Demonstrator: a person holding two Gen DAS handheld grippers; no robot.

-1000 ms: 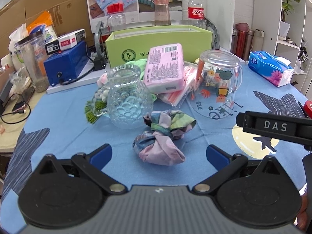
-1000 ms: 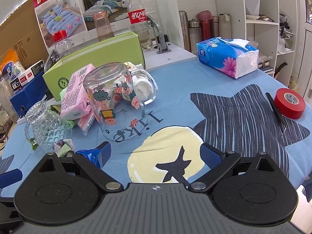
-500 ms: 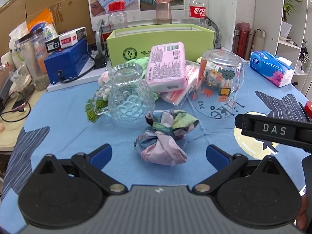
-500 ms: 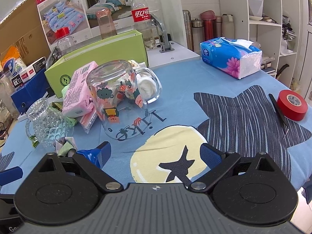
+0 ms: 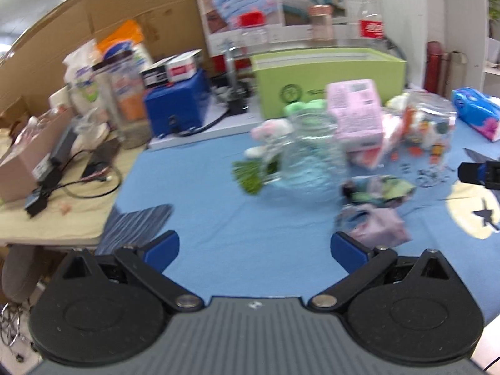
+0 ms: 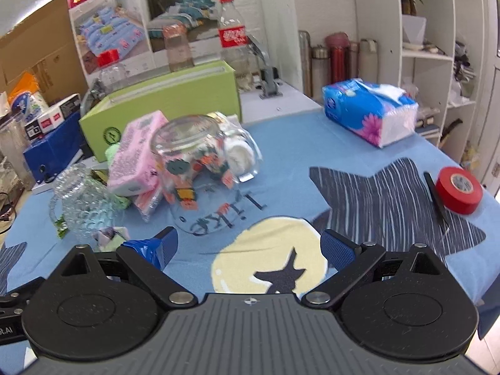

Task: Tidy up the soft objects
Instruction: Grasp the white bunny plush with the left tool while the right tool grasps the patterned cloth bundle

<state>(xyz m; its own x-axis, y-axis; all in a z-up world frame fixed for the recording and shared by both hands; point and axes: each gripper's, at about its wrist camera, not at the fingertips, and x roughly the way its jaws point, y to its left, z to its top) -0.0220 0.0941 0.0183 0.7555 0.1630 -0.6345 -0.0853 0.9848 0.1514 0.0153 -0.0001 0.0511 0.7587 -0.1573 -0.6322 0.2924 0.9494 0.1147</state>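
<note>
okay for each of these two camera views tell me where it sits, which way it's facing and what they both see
Left wrist: sits on the left gripper, low over the blue tablecloth, facing the green box; its open blue fingers and the right gripper's fingertip show.
Right wrist: sits on the right gripper, facing the upturned printed glass mug; open fingers show.
Shared: box, mug, textured glass pitcher, pink pack, tissue pack.

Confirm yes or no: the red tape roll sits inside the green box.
No, the red tape roll lies on the blue tablecloth, far from the green box.
</note>
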